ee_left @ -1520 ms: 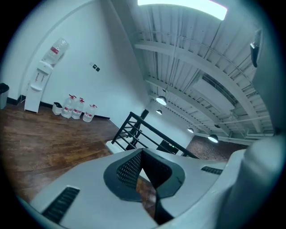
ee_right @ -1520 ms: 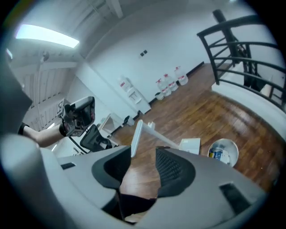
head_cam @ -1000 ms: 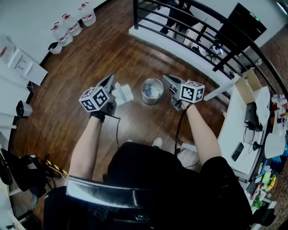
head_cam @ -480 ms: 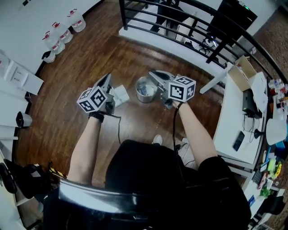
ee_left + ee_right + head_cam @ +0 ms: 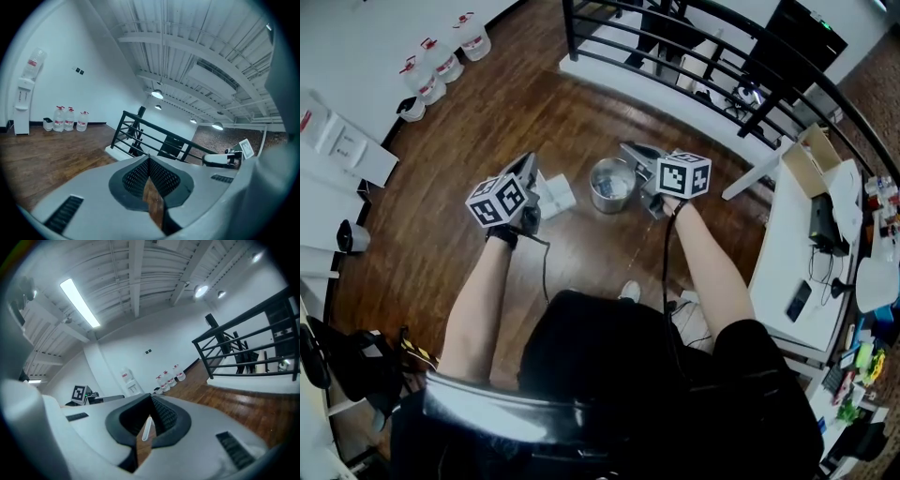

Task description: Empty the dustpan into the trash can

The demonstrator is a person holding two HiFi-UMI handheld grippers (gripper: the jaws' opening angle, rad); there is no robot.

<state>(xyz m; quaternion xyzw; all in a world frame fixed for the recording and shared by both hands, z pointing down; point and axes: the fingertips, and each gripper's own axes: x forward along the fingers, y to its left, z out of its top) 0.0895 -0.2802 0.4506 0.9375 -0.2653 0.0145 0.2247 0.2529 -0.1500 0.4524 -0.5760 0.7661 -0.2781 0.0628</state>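
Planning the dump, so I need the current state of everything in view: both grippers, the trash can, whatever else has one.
Left gripper: shut, empty.
Right gripper: shut; thin white sliver in its gap, unidentifiable.
Trash can: upright, open-topped, litter inside.
White object beside it: on the floor, unheld.
Water jugs: upright by the wall.
Cardboard box: open.

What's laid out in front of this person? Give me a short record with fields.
Left gripper: jaws together, nothing held
Right gripper: jaws together
Trash can: metal, upright on the floor between the two grippers
White object: on the floor beside the can, by the left gripper
Floor: dark wood boards
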